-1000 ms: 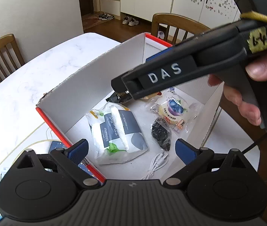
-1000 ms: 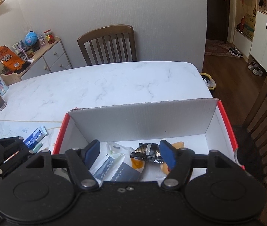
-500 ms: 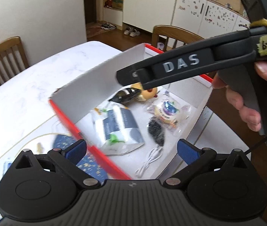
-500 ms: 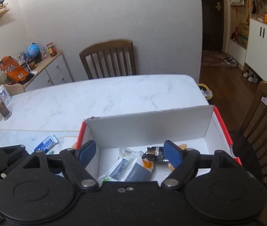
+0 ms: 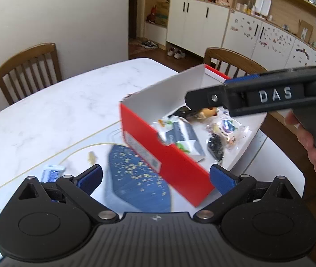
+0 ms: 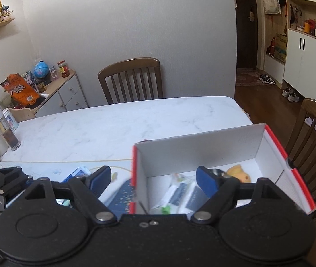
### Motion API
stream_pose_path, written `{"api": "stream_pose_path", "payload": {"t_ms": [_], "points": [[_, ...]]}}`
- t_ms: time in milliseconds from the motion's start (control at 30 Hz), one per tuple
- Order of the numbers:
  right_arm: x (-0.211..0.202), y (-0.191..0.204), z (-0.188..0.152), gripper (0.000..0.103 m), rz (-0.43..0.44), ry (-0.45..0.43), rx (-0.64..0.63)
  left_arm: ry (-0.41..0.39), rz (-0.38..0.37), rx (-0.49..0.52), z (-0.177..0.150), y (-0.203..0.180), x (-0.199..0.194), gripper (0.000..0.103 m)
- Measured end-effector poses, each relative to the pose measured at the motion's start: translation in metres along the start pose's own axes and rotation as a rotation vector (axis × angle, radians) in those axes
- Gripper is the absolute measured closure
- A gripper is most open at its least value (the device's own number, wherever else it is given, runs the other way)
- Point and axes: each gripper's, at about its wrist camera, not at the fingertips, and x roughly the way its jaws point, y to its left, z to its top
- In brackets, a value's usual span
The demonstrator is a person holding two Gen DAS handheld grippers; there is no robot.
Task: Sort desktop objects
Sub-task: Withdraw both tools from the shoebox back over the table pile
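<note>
Both tools are spread wide and empty: the left tool [image 5: 155, 176] hangs over the dark blue speckled pouch [image 5: 135, 178] lying on the white marble desk [image 5: 46, 115] beside the red cardboard box [image 5: 167, 155]. I'd lower squarely, then pinch its edge.

The right tool [image 6: 152, 178] hangs above the box.

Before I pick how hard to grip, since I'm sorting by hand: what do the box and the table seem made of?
The box looks like cardboard: matte red outside, plain white inside, thin folded walls. The table looks like marble or a marble-look slab: white with grey veins and a soft sheen; which one, I can't tell.
</note>
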Motion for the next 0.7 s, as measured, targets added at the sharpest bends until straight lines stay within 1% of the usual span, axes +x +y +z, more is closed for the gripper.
{"api": "stream_pose_path", "payload": {"t_ms": [167, 333, 467, 567, 700], "points": [[0.0, 0.03, -0.006, 0.019, 0.0, 0.002, -0.014, -0.031, 0.015, -0.002, -0.015, 0.017, -0.017, 0.0], [0.002, 0.055, -0.012, 0.019, -0.002, 0.008, -0.015, -0.058, 0.035, -0.025, -0.031, 0.038, -0.032, 0.0], [0.008, 0.074, -0.017, 0.019, 0.0, 0.018, -0.021, -0.064, 0.057, -0.027, -0.044, 0.055, -0.042, 0.0], [0.012, 0.087, -0.019, 0.019, -0.002, 0.023, -0.03, -0.058, 0.063, -0.042, -0.055, 0.069, -0.047, 0.0], [0.018, 0.101, -0.024, 0.019, 0.001, 0.034, -0.037, -0.055, 0.088, -0.06, -0.071, 0.085, -0.054, 0.0]]}}
